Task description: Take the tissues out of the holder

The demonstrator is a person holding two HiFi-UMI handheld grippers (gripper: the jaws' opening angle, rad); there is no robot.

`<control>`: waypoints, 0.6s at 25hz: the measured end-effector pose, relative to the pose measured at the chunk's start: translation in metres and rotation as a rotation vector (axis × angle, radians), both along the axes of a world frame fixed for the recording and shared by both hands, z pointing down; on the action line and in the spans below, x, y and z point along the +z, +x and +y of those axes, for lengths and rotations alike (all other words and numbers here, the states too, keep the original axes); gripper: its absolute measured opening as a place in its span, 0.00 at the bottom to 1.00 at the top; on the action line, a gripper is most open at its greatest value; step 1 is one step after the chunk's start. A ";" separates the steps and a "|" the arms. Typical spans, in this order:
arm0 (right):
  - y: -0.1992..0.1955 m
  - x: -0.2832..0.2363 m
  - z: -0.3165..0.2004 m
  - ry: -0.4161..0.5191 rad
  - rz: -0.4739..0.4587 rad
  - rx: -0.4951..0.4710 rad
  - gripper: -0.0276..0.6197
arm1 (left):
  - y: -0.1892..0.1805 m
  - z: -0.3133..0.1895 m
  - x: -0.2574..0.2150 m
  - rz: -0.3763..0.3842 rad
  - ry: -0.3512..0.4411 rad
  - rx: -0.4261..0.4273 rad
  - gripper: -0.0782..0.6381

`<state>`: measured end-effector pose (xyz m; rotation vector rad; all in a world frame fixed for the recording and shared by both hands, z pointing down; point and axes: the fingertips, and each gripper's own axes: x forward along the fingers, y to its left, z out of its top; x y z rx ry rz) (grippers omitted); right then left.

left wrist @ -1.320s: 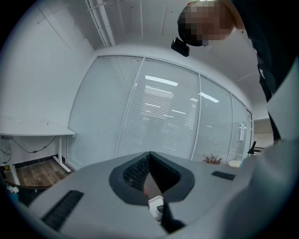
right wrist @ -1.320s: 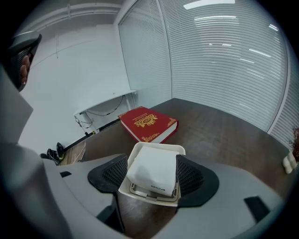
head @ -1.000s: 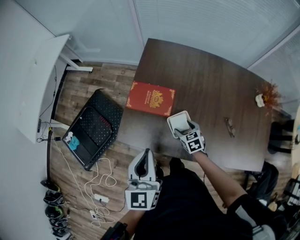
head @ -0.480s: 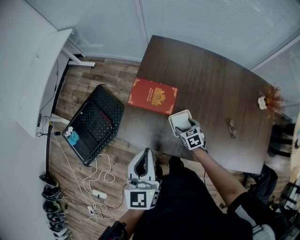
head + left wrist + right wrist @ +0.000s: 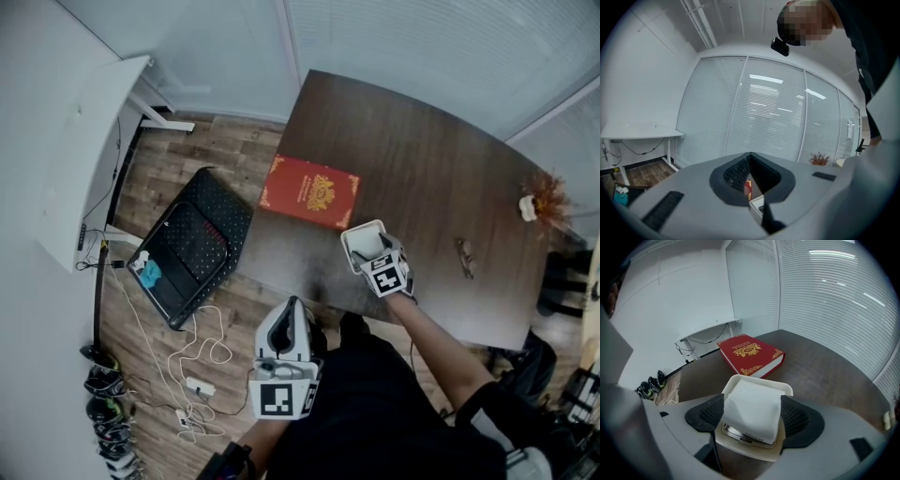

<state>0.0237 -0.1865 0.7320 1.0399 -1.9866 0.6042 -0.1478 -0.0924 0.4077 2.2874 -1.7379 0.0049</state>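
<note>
So far nothing is out: the white stack of folded tissues point(image 5: 754, 401) sits in its cream square plastic holder point(image 5: 746, 449), right between the pads of our right claw point(image 5: 753, 411). Its jaws have just been opening and stand wide around the stack, so gripping and lifting are left, while our left claw point(image 5: 750, 157) is pinched together, empty. Just beyond the right claw a red, gold-stamped hardback book point(image 5: 750, 355) lies on the dark wooden worktop point(image 5: 825, 376), with white slatted blinds point(image 5: 825, 287) behind.

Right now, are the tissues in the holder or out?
In: the white tissues sit inside the cream holder on the table.
</note>
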 end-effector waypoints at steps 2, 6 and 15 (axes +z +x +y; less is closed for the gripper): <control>-0.004 0.006 0.000 -0.030 -0.010 -0.005 0.67 | -0.002 0.000 -0.001 -0.004 0.009 -0.009 0.10; 0.002 0.014 -0.001 -0.066 0.016 0.017 0.73 | -0.005 0.004 0.004 0.001 -0.007 -0.012 0.10; 0.002 0.020 0.000 -0.085 0.004 0.052 0.72 | -0.008 0.003 -0.003 0.003 0.015 -0.017 0.10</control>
